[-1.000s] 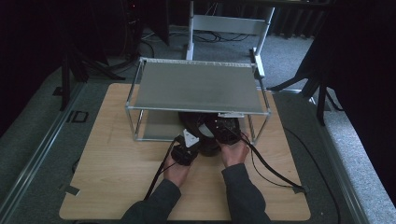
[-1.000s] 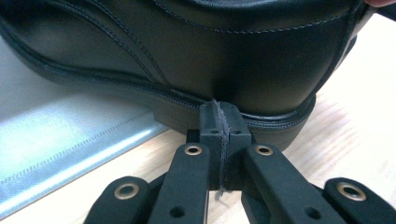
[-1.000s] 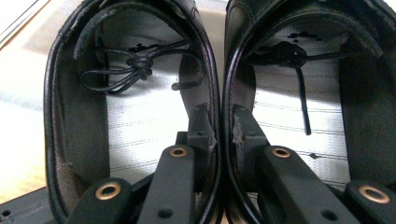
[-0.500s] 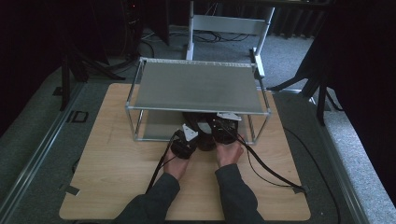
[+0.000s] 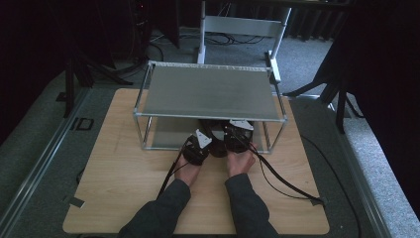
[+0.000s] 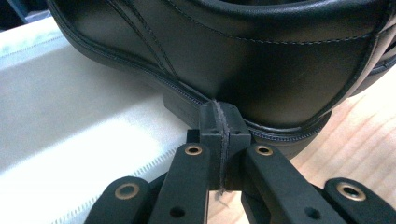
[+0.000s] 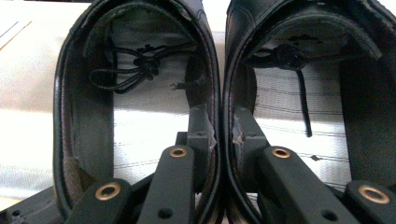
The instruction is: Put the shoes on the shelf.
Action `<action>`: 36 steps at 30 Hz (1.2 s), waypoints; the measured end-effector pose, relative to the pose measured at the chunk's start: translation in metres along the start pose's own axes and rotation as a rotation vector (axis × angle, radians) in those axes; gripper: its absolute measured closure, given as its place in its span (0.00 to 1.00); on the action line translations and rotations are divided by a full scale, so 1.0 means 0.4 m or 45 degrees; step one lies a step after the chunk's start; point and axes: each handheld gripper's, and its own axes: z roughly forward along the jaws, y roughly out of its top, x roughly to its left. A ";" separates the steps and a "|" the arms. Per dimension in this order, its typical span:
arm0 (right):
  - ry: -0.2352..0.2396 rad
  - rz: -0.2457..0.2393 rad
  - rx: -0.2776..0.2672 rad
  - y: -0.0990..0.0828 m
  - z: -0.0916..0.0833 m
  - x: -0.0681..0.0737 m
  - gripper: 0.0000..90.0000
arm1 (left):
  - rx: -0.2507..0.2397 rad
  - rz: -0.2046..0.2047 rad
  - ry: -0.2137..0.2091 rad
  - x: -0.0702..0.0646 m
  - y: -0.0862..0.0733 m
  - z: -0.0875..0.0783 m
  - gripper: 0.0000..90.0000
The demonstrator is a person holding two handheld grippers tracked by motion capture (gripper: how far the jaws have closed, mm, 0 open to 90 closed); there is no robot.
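Note:
Two black leather lace-up shoes (image 5: 217,130) stand side by side, partly under the top tier of a metal rack (image 5: 208,91). In the right gripper view, the left shoe (image 7: 93,93) and the right shoe (image 7: 355,93) show their openings. My right gripper (image 7: 223,126) has one jaw inside each shoe and is shut on their two touching inner walls. My left gripper (image 6: 219,126) is shut with nothing between its jaws, its tip against the heel of one shoe (image 6: 261,60). From the high view, the left gripper (image 5: 199,145) and right gripper (image 5: 237,135) sit at the rack's front edge.
The rack's pale lower tier (image 5: 163,139) lies under the shoes' front part, on a wooden table (image 5: 124,173). Thin rack posts (image 5: 145,134) stand at the front corners. Cables (image 5: 282,181) trail from the grippers across the table to the right. Dark stands and a chair frame lie beyond.
Both hands have slid forward towards the rack, and the shoes have gone a little farther under the top tier. The left gripper has moved up against the heel.

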 end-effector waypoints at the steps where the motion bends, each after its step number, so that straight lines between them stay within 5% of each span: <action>1: -0.008 0.004 -0.013 -0.003 0.003 0.003 0.89 | -0.004 0.002 0.000 0.002 0.000 0.003 1.00; 14: -0.035 -0.013 -0.044 -0.008 0.010 0.008 0.87 | -0.024 0.062 -0.066 0.028 -0.007 0.020 1.00; 18: 0.008 0.000 -0.089 -0.004 0.011 0.001 0.72 | -0.011 0.053 -0.053 0.032 -0.003 0.033 1.00; 22: 0.097 0.076 -0.174 0.006 0.012 -0.014 0.40 | 0.033 0.072 -0.052 0.033 0.013 0.044 1.00; 27: 0.122 0.034 -0.191 0.003 0.003 -0.009 0.35 | 0.046 0.054 -0.074 0.041 0.015 0.044 0.97; 33: 0.159 -0.114 -0.241 -0.002 -0.050 -0.007 0.34 | 0.043 0.034 -0.075 0.045 0.015 0.044 0.94; 36: 0.205 -0.138 -0.248 -0.011 -0.071 -0.026 0.35 | 0.045 0.031 -0.077 0.046 0.015 0.042 0.91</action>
